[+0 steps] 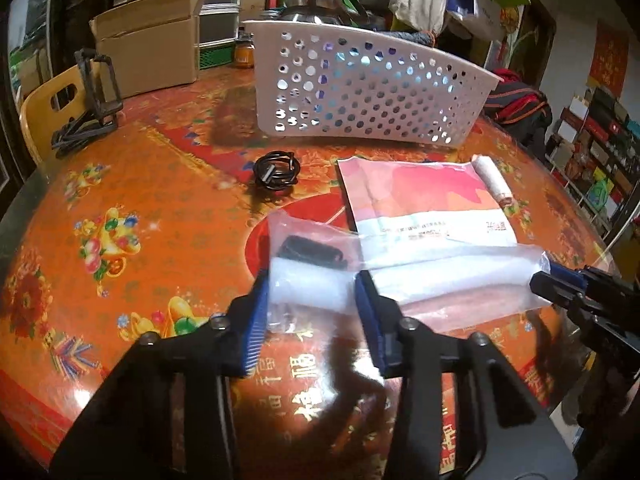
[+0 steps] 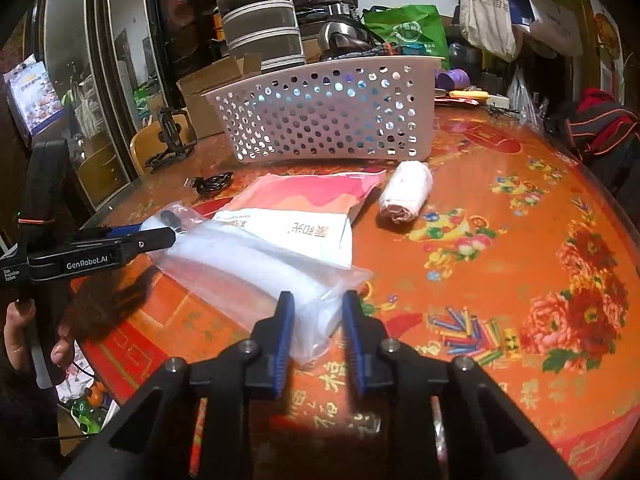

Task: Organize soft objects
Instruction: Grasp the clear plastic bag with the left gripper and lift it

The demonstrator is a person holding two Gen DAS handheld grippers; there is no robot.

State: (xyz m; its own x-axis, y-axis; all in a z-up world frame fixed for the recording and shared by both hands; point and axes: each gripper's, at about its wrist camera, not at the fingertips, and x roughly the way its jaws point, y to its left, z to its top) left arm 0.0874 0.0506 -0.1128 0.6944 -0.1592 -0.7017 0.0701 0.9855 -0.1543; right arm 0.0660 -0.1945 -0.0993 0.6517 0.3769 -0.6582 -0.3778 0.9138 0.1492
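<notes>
A clear plastic bag [image 1: 440,276] [image 2: 248,264] holding a white soft roll lies across the orange patterned table [image 1: 160,184] [image 2: 520,240]. My left gripper [image 1: 312,280] [image 2: 160,236] is shut on the bag's left end, its blue pads pressing on the white roll. The bag's other end sits pinched between the blue pads of my right gripper [image 2: 317,299] [image 1: 560,276]. A small black item shows inside the bag near the left gripper. Behind the bag lie a pink and white flat package [image 1: 420,196] [image 2: 304,204] and a rolled white cloth [image 1: 494,178] [image 2: 406,192].
A white perforated basket [image 1: 372,92] [image 2: 328,116] stands at the back of the table. A coiled black cable [image 1: 278,170] [image 2: 212,182] lies left of the package. A black phone stand [image 1: 96,92] and a cardboard box [image 1: 148,48] are at the far left. Clutter lines the back.
</notes>
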